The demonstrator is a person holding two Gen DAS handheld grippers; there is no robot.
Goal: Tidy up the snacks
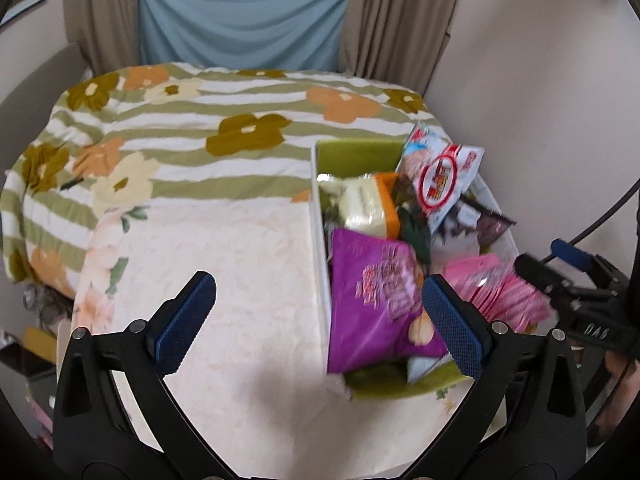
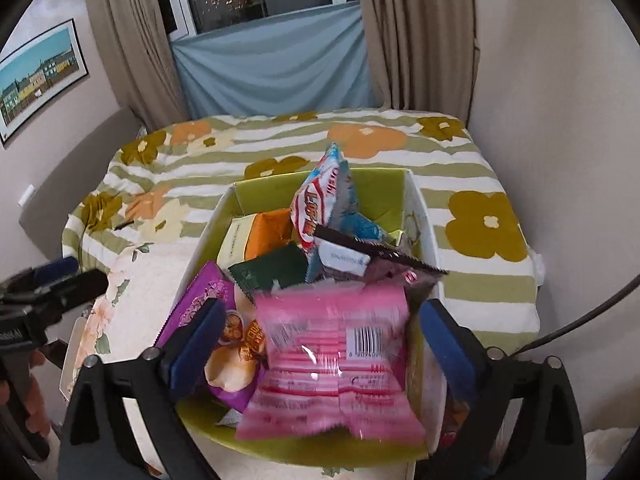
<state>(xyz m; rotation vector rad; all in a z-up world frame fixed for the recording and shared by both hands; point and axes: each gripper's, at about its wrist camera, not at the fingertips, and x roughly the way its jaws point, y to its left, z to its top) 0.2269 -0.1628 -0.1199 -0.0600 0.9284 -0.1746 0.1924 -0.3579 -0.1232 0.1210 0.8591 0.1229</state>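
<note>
On the bed [image 1: 224, 240], near its right side, stood the box [image 2: 400, 196] with green inner walls, and the snacks were already inside it. I could see a purple bag [image 1: 372, 300] at the near left, a pink packet [image 2: 332, 360] at the near right, a pale box with an orange side [image 2: 256, 240], a dark green sachet [image 2: 272, 272], a red-and-white bag [image 2: 320, 208] standing upright, and a dark wrapper [image 2: 384, 256] lying across the top. No snack lay loose on the quilt or on the pale cloth in either view, so the collecting part seemed to be done. What remained, as I judged, was only tidying – the bags sat in a loose, crooked heap.

The left tongs [image 1: 320, 316] were spread wide and held nothing; one finger hung over the pale cloth, the other over the purple bag, and the box wall passed between them. The right tongs [image 2: 320, 344] were also wide open above the near end of the box. The pink packet lay between the fingers, but the pads did not press on it – the picture was blurred there, so a light touch could not be ruled out.
</note>
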